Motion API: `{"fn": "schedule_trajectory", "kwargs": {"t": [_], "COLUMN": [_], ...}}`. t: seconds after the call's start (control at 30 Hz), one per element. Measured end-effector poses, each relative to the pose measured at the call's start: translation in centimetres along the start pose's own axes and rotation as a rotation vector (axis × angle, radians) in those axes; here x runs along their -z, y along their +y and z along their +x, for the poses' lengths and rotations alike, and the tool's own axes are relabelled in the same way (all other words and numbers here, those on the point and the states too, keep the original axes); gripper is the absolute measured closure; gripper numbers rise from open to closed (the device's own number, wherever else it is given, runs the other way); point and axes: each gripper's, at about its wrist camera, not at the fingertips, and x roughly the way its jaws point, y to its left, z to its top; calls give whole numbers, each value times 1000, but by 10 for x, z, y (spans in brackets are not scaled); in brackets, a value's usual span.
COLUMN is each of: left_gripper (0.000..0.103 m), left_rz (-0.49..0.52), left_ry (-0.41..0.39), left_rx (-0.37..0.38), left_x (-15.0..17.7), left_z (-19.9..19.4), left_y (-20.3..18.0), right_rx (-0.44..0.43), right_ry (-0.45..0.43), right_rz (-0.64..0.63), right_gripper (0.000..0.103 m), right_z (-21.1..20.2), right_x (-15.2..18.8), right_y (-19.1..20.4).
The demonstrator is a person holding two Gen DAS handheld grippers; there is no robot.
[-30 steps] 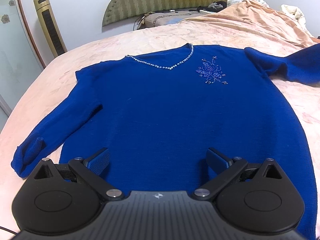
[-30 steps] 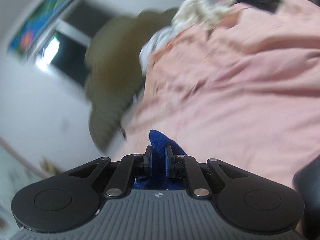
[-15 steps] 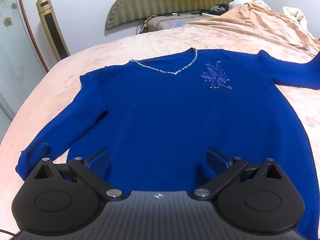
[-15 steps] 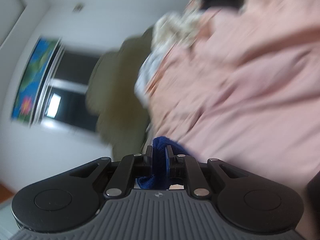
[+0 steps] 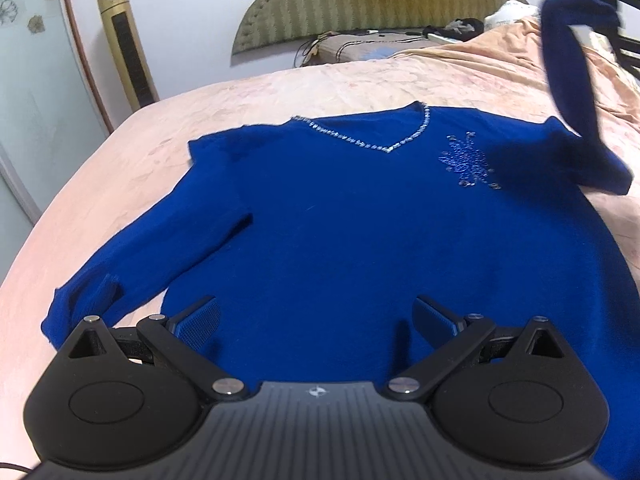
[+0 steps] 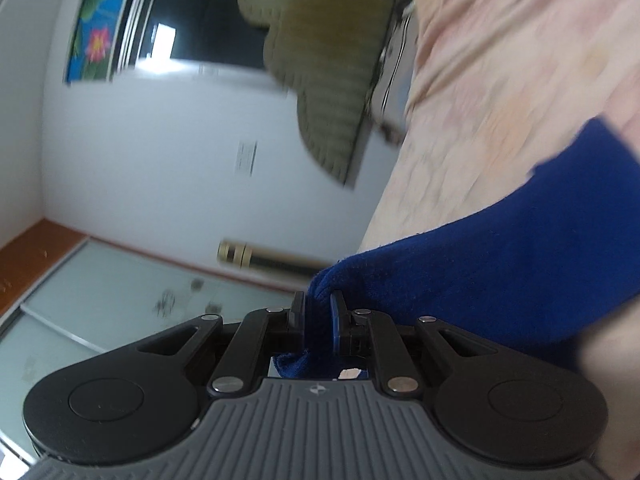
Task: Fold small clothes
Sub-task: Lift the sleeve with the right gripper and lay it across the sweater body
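Left wrist view: the blue sweater (image 5: 360, 232) lies face up and nearly flat on the pink bedspread (image 5: 240, 92), filling the middle of the frame, its beaded V-neck toward the top. The left gripper (image 5: 316, 316) hangs over the hem at the bottom with its jaws wide apart and nothing between them. One sleeve (image 5: 120, 280) lies straight toward the lower left. The other sleeve (image 5: 568, 60) is lifted off the bed at the upper right, hanging in a limp curve.

Right wrist view: the right gripper (image 6: 318, 308) is clamped together on the cuff (image 6: 320, 280) of that raised sleeve, at lower centre; the knit trails to the right edge. The picture is blurred.

The sweater looks soft, light and floppy, so it will likely sag and drag rather than hold a crease. A cuff, the hem corners or a shoulder seam seem the best holds; the beading is best left alone, since it could snag
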Motion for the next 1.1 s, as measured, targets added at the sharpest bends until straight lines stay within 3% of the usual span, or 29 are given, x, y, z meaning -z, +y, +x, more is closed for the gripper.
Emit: {"fn": "schedule_trajectory", "kwargs": {"t": [0.3, 0.6, 0.87, 0.97, 1.0, 1.03, 1.1], "left_gripper": [0, 0, 0, 0, 0, 0, 0], "left_rz": [-35, -63, -76, -78, -75, -71, -61], "left_ry": [16, 32, 38, 41, 39, 36, 30], "left_rx": [-5, 2, -6, -4, -4, -4, -6], "left_x": [8, 13, 17, 17, 16, 16, 16], "left_z": [1, 5, 5, 5, 6, 5, 3], "left_y": [17, 28, 31, 31, 30, 30, 28], "right_rx": [-38, 11, 64, 103, 128, 147, 145], "right_ry": [163, 304, 384, 413, 417, 421, 426], "right_rz": [0, 7, -11, -59, -69, -72, -68], "right_gripper": [87, 87, 87, 74, 55, 47, 48], "right_z": [98, 183, 234, 245, 249, 249, 243], "right_x": [36, 78, 106, 111, 113, 113, 114], "right_y": [14, 12, 6, 2, -1, -4, -11]}}
